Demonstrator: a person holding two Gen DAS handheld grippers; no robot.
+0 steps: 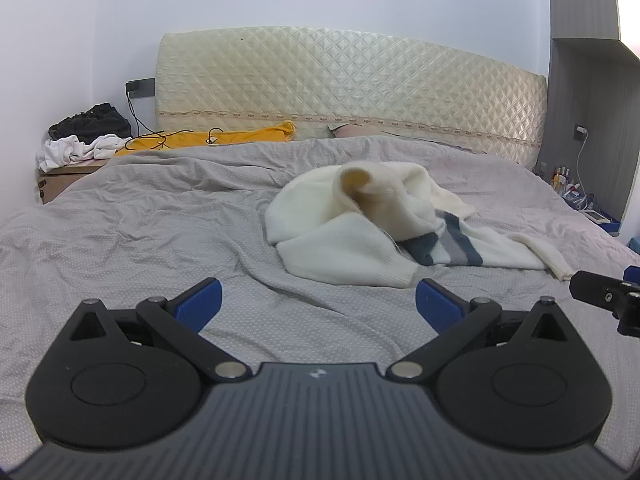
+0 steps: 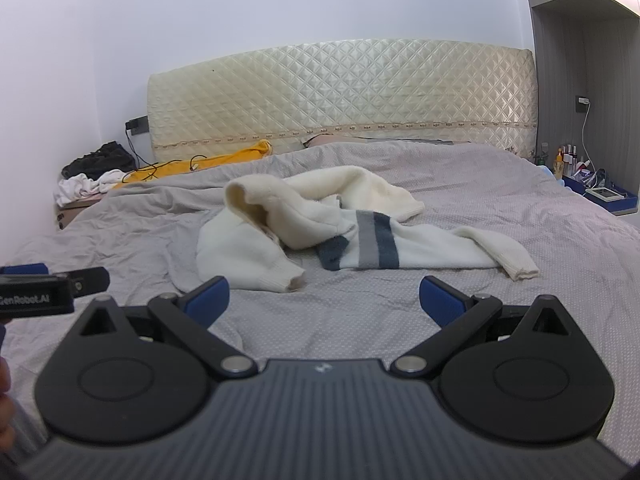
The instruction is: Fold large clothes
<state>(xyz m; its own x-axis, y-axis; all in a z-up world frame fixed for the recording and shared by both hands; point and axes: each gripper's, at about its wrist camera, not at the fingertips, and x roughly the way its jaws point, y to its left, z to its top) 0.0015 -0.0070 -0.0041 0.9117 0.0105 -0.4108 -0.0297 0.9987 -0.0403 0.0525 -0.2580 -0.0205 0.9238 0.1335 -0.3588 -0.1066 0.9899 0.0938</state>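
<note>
Cream-white knitted wool, soft and thick, makes up the large sweater with grey and dark blue stripes [image 1: 376, 236], which lies crumpled in the centre of the left wrist view and slightly left of centre in the right wrist view, on the grey dotted bed cover [image 1: 140, 220]. Both tools are empty and short of the garment: the left gripper [image 1: 318, 300] at the bottom of its own frame has its blue-padded jaws spread wide over bare cover, and the right gripper [image 2: 324, 298] has its jaws spread just as wide, with the sweater's nearest cuff [image 2: 290, 278] lying a little beyond its left pad. Nothing is folded yet, so the step in hand appears to be reaching in to spread the heap flat. To do that well, it seems wise to pick distinct edges rather than the bunched middle: one sleeve [image 2: 508, 256] trails toward the right of the frame and gives the right tool a clean single layer to pinch, while the left tool could take the rounded fold at the lower left of the heap. The upright hood-like hump [image 1: 360, 188] near the top will likely collapse when pulled, so lifting slowly and drawing the two tools apart should keep layers from dragging the loose cover with them.
</note>
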